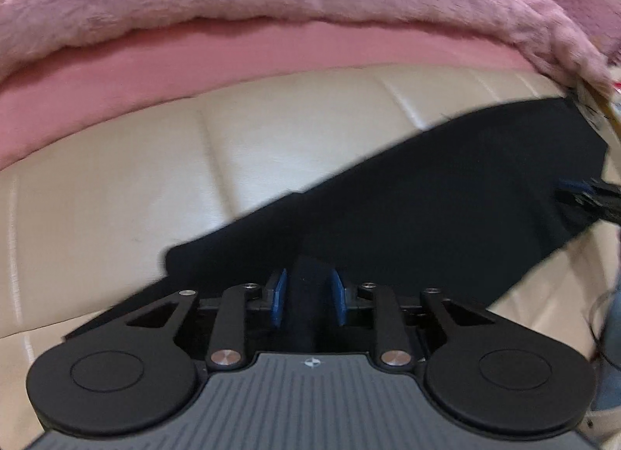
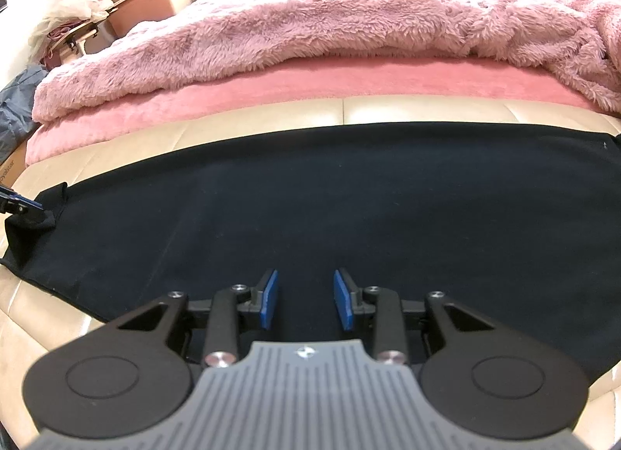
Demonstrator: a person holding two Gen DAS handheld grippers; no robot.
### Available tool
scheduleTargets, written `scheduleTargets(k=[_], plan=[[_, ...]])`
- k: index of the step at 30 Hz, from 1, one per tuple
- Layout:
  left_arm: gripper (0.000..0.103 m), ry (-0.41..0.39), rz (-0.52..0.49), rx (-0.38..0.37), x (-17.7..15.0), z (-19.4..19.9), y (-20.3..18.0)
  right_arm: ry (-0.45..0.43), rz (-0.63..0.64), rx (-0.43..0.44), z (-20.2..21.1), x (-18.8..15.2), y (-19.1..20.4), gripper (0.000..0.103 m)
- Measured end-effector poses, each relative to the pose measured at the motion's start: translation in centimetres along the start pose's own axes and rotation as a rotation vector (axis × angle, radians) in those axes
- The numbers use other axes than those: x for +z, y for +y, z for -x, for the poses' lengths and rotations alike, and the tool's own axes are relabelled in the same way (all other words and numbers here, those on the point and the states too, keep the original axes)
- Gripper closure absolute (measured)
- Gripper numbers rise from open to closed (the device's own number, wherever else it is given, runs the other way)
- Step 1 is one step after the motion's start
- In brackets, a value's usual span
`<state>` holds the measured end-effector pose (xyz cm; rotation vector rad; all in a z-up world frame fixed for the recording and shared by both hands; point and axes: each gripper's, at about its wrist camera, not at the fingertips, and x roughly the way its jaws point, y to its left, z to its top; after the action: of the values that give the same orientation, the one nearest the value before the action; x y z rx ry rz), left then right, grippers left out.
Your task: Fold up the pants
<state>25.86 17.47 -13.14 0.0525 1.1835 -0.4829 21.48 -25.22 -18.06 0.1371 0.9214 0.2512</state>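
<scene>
Pink fuzzy blanket (image 2: pixel 310 30) behind pants (image 2: pixel 310 197)

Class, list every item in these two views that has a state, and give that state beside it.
pants: spread flat on the cream cushion, one end bunched up.
left gripper: shut on a raised fold of the pants.
right gripper: open, over the pants, nothing pinched.
fluffy blanket: rumpled, heaped on the pink sheet.
</scene>
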Motion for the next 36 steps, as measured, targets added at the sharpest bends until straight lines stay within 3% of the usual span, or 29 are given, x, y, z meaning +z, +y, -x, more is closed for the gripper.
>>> scheduleTargets(k=[2,4,7,10,13,17,19,22,24,26,29,32,34,35,36], plan=[[0.079,0.031,-0.020,0.039,-0.1,-0.5,-0.4,0.001,0.000,0.001,0.0,0.0,0.0,0.075],[0.093,0.026,-0.011,0.069,-0.5,-0.5,-0.3,-0.001,0.002,-0.001,-0.1,0.0,0.1,0.075],[0.099,-0.090,0.064,0.066,-1.1,1.7,-0.1,0.000,-0.002,-0.001,0.0,0.0,0.1,0.074],[0.100,-0.260,0.211,0.058,-2.5,5.1,0.6,0.007,0.006,0.002,0.0,0.0,0.1,0.074],[0.101,-0.404,0.407,0.104,-5.3,8.1,1.9,0.012,0.009,0.000,0.0,0.1,0.2,0.074],[0.103,-0.474,0.632,0.188,-9.5,9.2,3.7,0.016,0.013,-0.005,0.0,0.0,0.4,0.074],[0.103,-0.471,0.679,0.156,-11.2,8.7,4.5,0.018,0.016,-0.007,-0.1,0.0,0.5,0.074],[0.095,-0.442,0.622,0.117,-11.3,7.9,4.4,0.023,0.022,-0.007,0.0,0.0,0.5,0.074],[0.076,-0.409,0.536,0.111,-10.2,7.2,3.4,0.024,0.023,-0.004,0.1,0.2,0.5,0.074],[0.065,-0.386,0.459,0.094,-9.0,6.6,2.6,0.009,0.021,-0.006,0.5,0.4,0.4,0.074],[0.061,-0.330,0.416,0.079,-7.1,4.9,2.5,-0.001,0.026,-0.007,1.0,0.7,0.1,0.074],[0.061,-0.271,0.406,0.034,-5.8,3.0,2.8,0.014,0.052,-0.051,1.1,1.1,0.0,0.074],[0.079,-0.247,0.382,0.035,-5.4,2.2,2.5,0.025,0.048,-0.067,1.0,1.0,-0.3,0.074],[0.100,-0.246,0.369,0.048,-5.4,2.0,2.2,0.028,0.040,-0.068,1.0,1.0,-0.5,0.074],[0.101,-0.270,0.360,0.066,-5.7,2.3,1.8,0.033,0.032,-0.068,0.9,0.9,-0.7,0.074]])
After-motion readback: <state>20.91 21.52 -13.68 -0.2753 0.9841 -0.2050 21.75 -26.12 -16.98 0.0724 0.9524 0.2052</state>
